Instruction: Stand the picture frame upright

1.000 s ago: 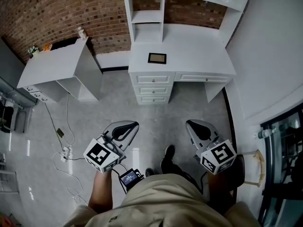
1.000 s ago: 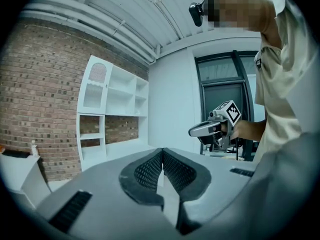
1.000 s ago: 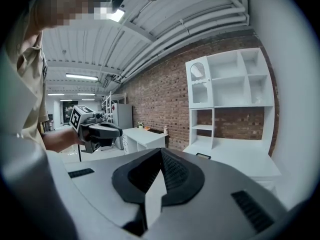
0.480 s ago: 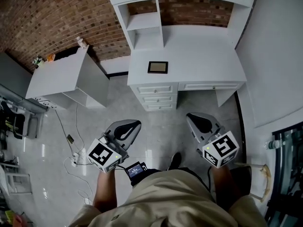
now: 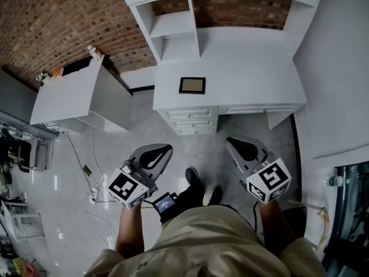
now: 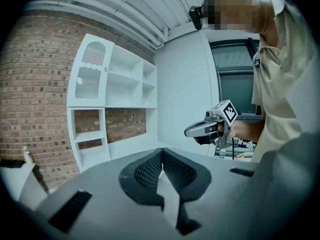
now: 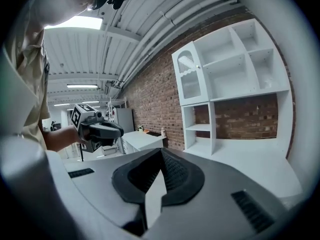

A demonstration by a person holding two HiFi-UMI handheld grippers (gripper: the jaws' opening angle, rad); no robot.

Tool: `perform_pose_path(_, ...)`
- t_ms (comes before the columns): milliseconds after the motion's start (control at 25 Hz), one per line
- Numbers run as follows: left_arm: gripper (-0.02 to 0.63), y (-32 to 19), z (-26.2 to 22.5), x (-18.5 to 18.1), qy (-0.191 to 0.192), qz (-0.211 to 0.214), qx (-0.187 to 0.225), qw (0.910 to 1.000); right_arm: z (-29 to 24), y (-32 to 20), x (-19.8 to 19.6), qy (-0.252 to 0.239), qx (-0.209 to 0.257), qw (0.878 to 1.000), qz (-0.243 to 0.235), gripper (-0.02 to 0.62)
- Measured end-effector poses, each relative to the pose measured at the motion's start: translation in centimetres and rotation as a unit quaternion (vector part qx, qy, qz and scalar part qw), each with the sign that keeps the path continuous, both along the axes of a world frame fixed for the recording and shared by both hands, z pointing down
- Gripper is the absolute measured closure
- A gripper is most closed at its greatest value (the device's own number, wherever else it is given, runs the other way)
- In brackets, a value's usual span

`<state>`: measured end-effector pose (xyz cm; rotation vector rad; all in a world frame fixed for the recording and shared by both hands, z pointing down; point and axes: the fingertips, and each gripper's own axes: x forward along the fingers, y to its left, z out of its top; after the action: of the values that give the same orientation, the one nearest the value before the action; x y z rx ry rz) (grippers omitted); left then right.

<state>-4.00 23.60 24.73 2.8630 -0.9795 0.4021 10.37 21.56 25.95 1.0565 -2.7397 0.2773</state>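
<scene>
Nearest, the person's beige-clad body fills the bottom of the head view, with dark shoes [image 5: 193,180] planted on the glossy grey floor [image 5: 202,149]. The left tongs [image 5: 157,150] and the right tongs [image 5: 235,143] hang over that floor, side by side and both pointing toward the desk. In each gripper view the ribbed pads are pressed together at the tips, with nothing pinched between them. A small screened device [image 5: 165,202] sits by the left forearm. Off to the left, cables [image 5: 78,154] trail across the floor to a power strip [image 5: 92,196].

Farther on stands the white surface [image 5: 253,74], well apart from both tongs. The picture frame [image 5: 192,85] lies flat on its left part (dark border, paler middle), just behind the stack of drawers [image 5: 191,122]. The drawers are all shut, so what they hold cannot be seen.

Behind the frame rises a white shelf unit [image 5: 173,25]. Its lower cubbies are backless and brick shows through them. The upper compartments have white backs, and one is closed by an arched slatted door [image 7: 189,81].

Left of the desk, a separate white side cabinet [image 5: 66,91] stands against the brick wall [image 5: 57,16], with a few small items [image 5: 92,52] at its far edge, too small to identify. A plain white wall [image 5: 340,68] and a dark window [image 5: 351,212] close the room on the right.
</scene>
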Motion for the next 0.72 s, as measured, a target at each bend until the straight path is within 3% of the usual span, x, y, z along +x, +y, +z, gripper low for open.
perform_pose_path(360,0.595,-10.7,-0.1,-1.3,0.045,0.051,0.008,0.9976,-1.4,-8.2,-1.5,0.039,0.002,0.998,0.052,0.592)
perform_pose_path(720,0.595,-19.2,0.3,-4.2,0.067,0.098,0.009,0.9929,-1.9,-15.1,-5.2,0.06,0.004,0.993,0.098,0.592)
